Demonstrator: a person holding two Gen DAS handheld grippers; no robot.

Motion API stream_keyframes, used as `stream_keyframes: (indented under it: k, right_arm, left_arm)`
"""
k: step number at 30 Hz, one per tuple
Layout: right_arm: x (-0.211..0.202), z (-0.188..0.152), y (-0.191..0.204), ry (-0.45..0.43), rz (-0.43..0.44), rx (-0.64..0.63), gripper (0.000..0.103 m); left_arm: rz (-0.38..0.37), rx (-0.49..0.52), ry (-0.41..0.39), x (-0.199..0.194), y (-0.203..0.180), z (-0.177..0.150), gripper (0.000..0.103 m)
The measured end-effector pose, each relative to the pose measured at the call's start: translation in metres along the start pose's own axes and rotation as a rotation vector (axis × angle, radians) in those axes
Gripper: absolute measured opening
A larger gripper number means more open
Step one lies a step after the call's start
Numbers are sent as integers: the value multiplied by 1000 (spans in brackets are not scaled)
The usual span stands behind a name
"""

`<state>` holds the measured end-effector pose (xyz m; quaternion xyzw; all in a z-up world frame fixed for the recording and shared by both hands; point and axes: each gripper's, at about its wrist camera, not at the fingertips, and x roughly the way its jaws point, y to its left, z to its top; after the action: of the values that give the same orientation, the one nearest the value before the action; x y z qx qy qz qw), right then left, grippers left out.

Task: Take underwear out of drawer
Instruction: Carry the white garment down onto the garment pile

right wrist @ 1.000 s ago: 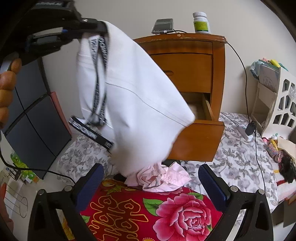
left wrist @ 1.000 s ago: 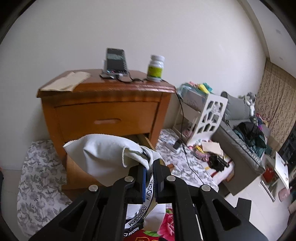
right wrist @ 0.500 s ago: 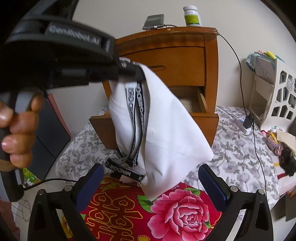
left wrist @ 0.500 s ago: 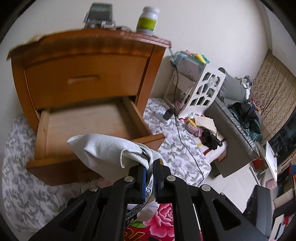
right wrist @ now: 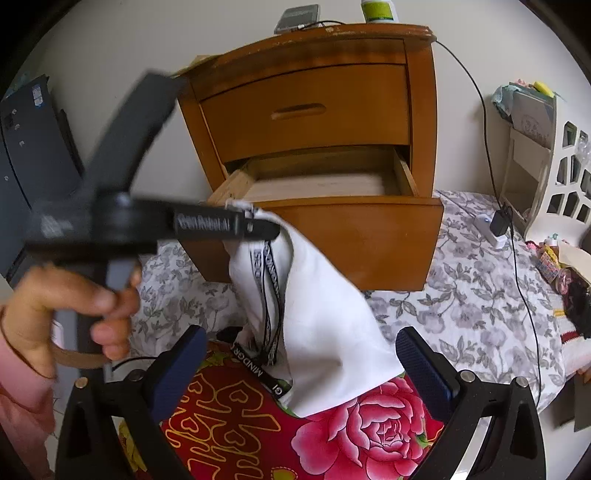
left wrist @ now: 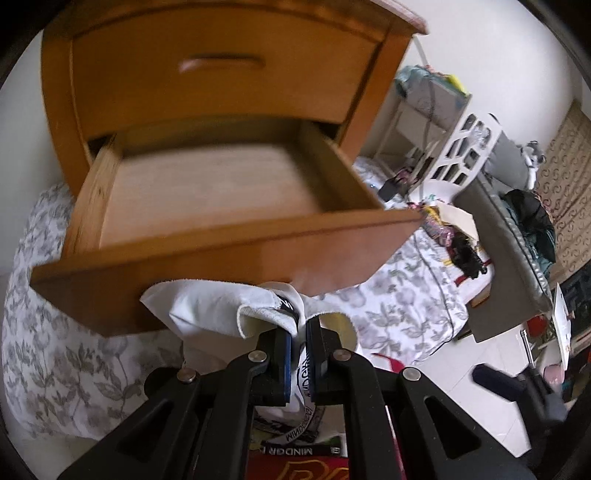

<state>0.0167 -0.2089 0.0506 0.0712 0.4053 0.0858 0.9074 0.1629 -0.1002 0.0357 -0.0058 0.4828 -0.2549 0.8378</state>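
White underwear (left wrist: 210, 310) with a black-and-white lettered waistband hangs from my left gripper (left wrist: 300, 326), which is shut on its band in front of the open lower drawer (left wrist: 221, 258). The drawer's inside (left wrist: 207, 188) shows bare wood. In the right wrist view the left gripper (right wrist: 275, 229), held by a hand (right wrist: 92, 314), dangles the underwear (right wrist: 325, 314). The garment's lower end rests on a red floral cloth (right wrist: 332, 432). My right gripper (right wrist: 301, 363) stands open low over that cloth, with the hanging underwear between its fingers (right wrist: 179, 363) and untouched by them.
The wooden nightstand (right wrist: 306, 110) carries a phone (right wrist: 297, 16) and a bottle (right wrist: 376, 7), with a cable (right wrist: 491, 155) running down to a charger (right wrist: 496, 225). A grey floral sheet (right wrist: 461, 288) covers the floor. A white lattice rack (right wrist: 554, 162) stands right, dark panels (right wrist: 33, 147) left.
My left gripper has come down with the underwear, from above the nightstand's height to just in front of the open drawer. The garment's lower end now lies on the red cloth. The right gripper barely moved.
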Motion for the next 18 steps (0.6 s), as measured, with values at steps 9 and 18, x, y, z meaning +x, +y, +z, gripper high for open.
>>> stream_keyframes:
  k: [9,18]
  right_arm:
    - [10,-2,-1,34,-1,-1,103]
    - [20,-4,-6,65,-1,11,103]
  left_arm:
    - [46,-20,37,27,25,-22,7]
    - [67,-48,97,55,39,-34,7]
